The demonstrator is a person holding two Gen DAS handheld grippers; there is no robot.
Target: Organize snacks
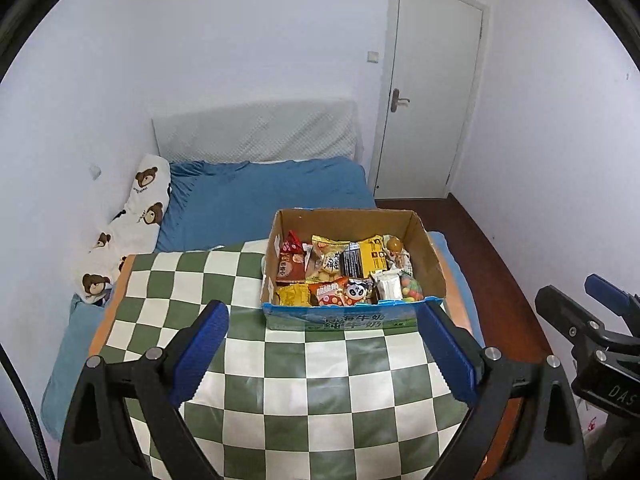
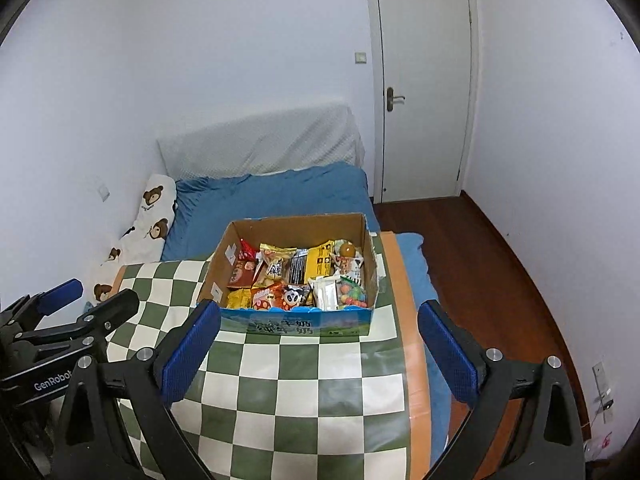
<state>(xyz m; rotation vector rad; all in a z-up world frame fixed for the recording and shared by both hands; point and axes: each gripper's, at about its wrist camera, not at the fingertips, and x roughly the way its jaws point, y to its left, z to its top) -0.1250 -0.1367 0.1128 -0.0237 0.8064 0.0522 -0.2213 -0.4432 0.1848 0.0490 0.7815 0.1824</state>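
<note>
Because every snack in sight already lies inside the cardboard box [image 1: 426,256], the sorting looks either finished or not yet begun, and these views alone cannot settle which. The box stands open-topped at the far right part of the checkered cloth [image 1: 304,376], its blue printed front wall facing the cameras. Inside, packets lie packed close together: a red packet [image 1: 291,266] against the left wall, a yellow packet [image 1: 293,295] and a panda packet [image 1: 357,293] along the front, a bag of coloured sweets [image 1: 412,289] in the right front corner, and a black and yellow packet [image 1: 364,259] behind them. The open top probably lets either tool reach straight down.

The left gripper [image 1: 324,354] hovers over bare cloth just short of the box, jaws spread wide and holding nothing. The right gripper [image 2: 318,350] hangs likewise, wide apart and empty, aimed at the box front. Both seem pulled back to give a clear look at the contents.

Beyond the table lie a bed with a blue sheet [image 2: 280,196], a bear-print pillow [image 1: 140,208] along the wall, and a closed white door [image 2: 424,92]
</note>
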